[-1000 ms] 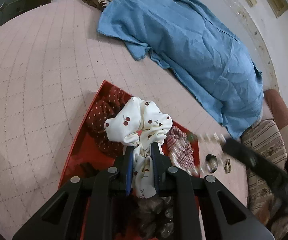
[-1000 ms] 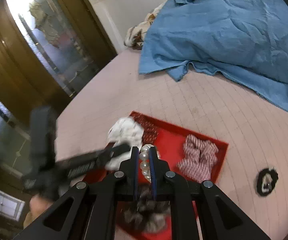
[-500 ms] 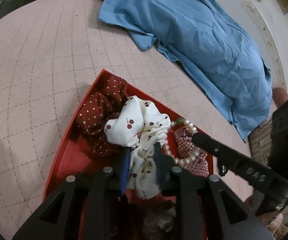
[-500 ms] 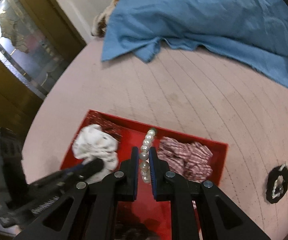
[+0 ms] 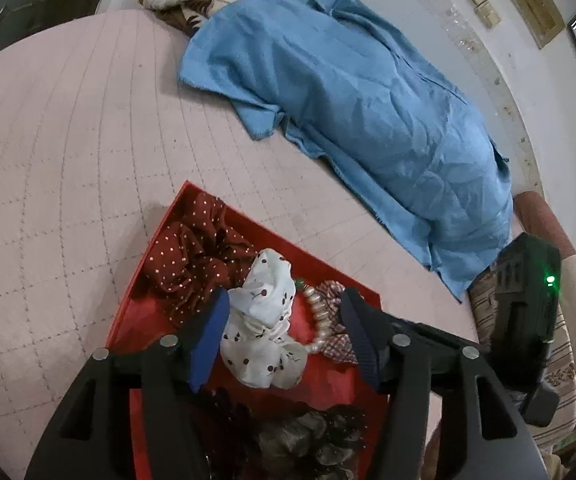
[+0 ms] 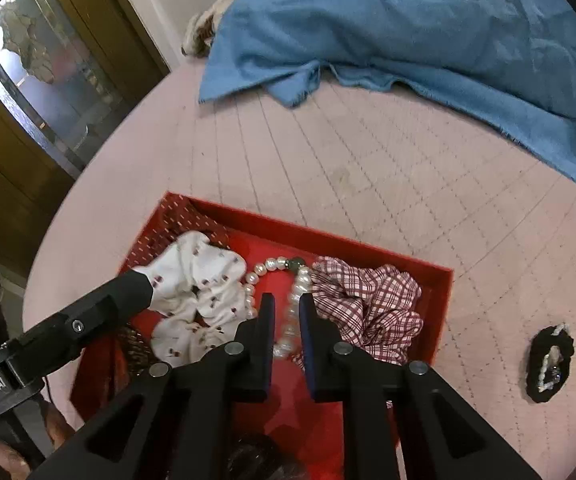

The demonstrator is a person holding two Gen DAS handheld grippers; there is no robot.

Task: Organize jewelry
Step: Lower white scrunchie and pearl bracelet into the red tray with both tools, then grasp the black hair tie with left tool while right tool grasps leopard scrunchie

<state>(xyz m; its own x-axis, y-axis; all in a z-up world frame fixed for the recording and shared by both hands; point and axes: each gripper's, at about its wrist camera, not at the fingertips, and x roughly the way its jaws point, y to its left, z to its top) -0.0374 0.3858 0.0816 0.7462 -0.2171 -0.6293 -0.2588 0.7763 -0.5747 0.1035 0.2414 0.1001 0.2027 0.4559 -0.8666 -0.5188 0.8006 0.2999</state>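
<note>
Fingers (image 5: 212,332) spread over one tray (image 5: 160,232) holding three scrunchies.

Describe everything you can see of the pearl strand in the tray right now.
The pearl strand is a loop of off-white glossy beads with one dark green bead at its far end. It lies loose on the floor of the red tray, between the white cherry-print scrunchie and the red plaid scrunchie, touching both. Its near side runs between the open fingers of the right hand-held gripper, blurred there.
</note>
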